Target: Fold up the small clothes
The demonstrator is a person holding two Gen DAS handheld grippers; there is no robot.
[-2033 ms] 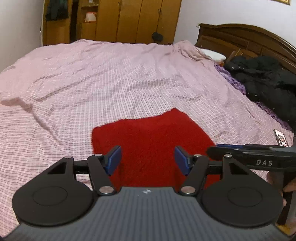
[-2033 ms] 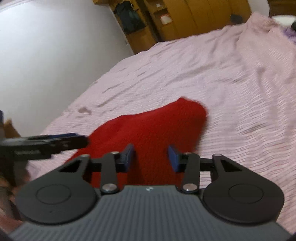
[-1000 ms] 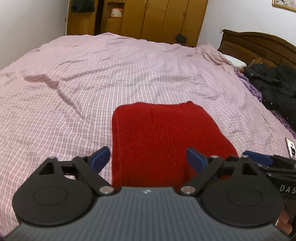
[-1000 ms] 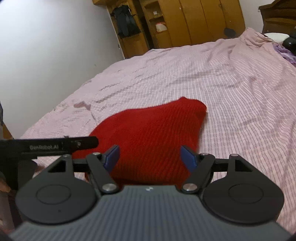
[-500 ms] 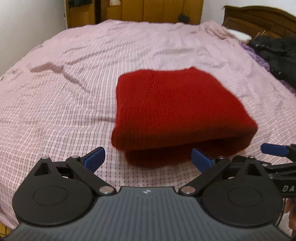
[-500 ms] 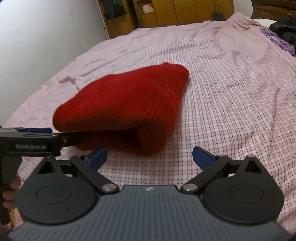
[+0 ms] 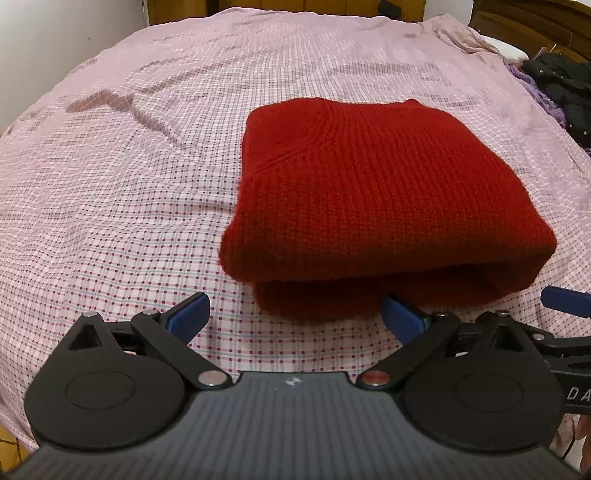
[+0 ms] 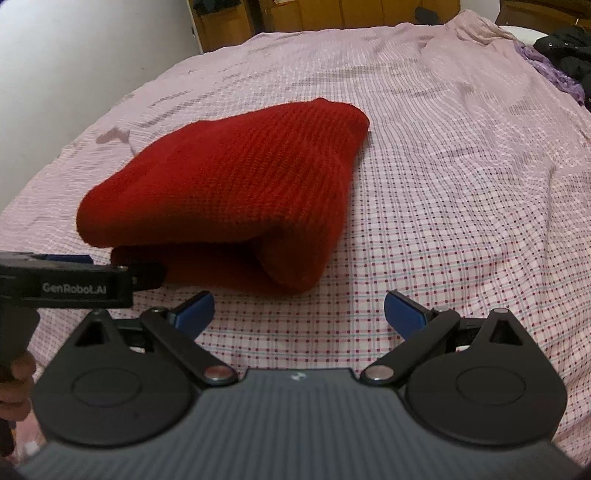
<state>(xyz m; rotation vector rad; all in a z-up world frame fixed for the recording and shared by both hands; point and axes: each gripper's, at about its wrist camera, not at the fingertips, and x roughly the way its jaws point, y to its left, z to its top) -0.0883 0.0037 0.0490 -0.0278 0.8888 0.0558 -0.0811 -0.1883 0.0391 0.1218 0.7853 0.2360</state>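
Note:
A red knitted garment lies folded in a thick rectangle on the pink checked bedsheet. It also shows in the right wrist view, with its rolled fold edge facing me. My left gripper is open and empty, just short of the garment's near edge. My right gripper is open and empty, a little back from the garment's near right corner. The left gripper's body shows at the left of the right wrist view.
The bed fills both views. A dark wooden headboard and a black jacket lie at the far right. Wooden wardrobes stand beyond the bed. A white wall is on the left.
Both grippers opened wider and pulled back from the garment. The garment, earlier under the fingers, now lies folded and free on the bed.

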